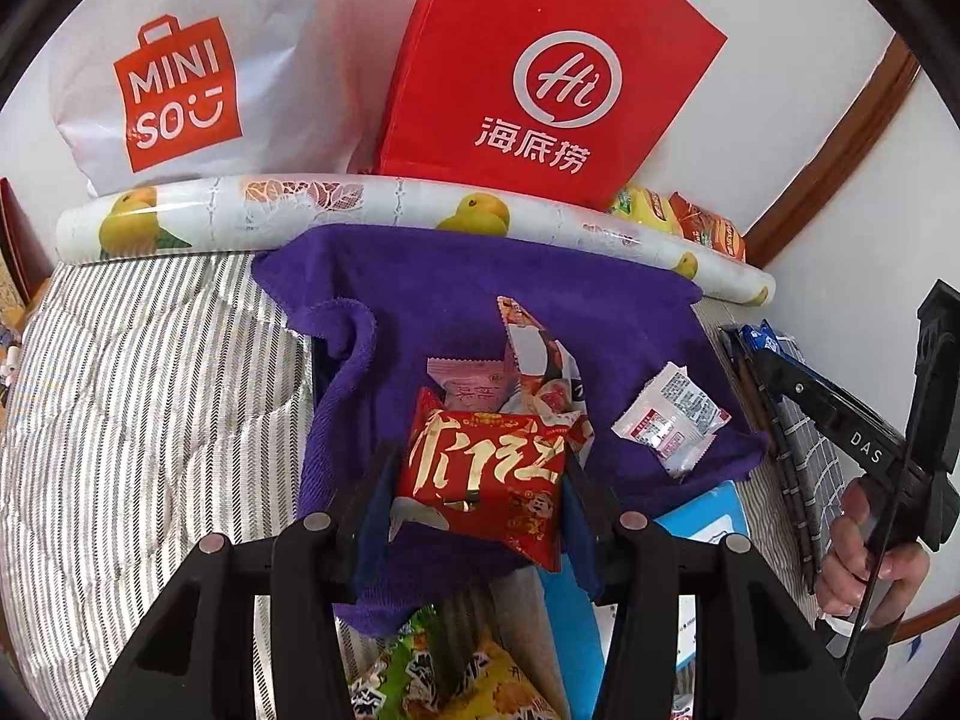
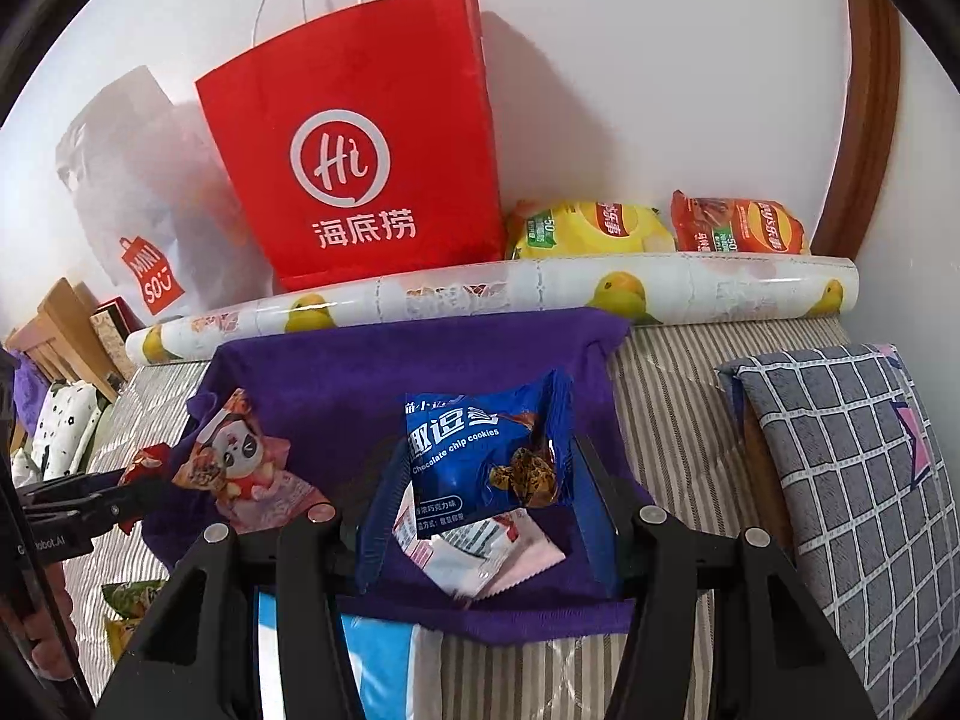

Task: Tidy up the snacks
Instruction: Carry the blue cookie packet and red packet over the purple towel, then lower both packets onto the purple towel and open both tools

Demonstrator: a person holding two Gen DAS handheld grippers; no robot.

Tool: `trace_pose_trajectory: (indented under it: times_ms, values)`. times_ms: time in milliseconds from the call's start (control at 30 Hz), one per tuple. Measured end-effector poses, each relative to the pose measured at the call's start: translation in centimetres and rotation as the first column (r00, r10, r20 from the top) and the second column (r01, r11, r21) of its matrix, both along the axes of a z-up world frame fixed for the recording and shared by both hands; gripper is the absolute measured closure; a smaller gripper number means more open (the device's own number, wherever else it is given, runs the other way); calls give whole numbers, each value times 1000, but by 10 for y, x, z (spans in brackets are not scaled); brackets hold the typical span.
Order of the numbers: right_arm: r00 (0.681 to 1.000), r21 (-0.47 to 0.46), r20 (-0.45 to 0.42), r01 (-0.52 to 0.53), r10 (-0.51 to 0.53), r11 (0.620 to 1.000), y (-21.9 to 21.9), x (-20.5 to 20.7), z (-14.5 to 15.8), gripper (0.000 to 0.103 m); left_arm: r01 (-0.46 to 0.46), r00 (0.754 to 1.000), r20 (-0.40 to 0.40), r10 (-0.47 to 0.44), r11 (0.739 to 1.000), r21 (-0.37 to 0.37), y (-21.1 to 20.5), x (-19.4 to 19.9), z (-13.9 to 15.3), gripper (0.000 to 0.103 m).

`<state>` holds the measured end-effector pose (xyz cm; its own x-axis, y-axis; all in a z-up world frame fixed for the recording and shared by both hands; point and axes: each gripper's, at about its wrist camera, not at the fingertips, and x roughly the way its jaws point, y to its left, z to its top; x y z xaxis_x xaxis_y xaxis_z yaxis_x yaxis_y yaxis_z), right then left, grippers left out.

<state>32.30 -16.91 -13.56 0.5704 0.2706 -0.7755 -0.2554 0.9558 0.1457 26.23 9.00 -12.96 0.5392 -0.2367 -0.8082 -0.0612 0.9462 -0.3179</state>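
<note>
My left gripper is shut on a red snack packet with gold characters, held just above a purple towel. On the towel lie a pink packet, a panda-print packet and a white-and-pink packet. My right gripper is shut on a blue chocolate chip cookie packet, over the white-and-pink packet. The panda-print packet lies to its left. The left gripper's fingers show at the left edge.
A red paper bag and a white Miniso bag lean on the wall behind a rolled fruit-print sheet. Yellow and orange chip bags lie beside them. A checked pillow lies right, on striped bedding.
</note>
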Motion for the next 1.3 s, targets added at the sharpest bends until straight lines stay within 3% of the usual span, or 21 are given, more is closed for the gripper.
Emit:
trace_pose_trajectory:
  times_ms: [933,1133,1300]
  values:
    - [995,-31,-92,-47,44,998,14,19,-41,47,-5,1000,-18,4,997,-79,9,16,-17,55]
    - [994,-27,-98,-55,52,998,14,18,-39,44,-4,999,-36,0,996,-92,9,17,-21,55]
    - [995,-20,-86,-62,60,998,13,14,-32,32,0,999,-50,-4,996,-92,8,17,-23,53]
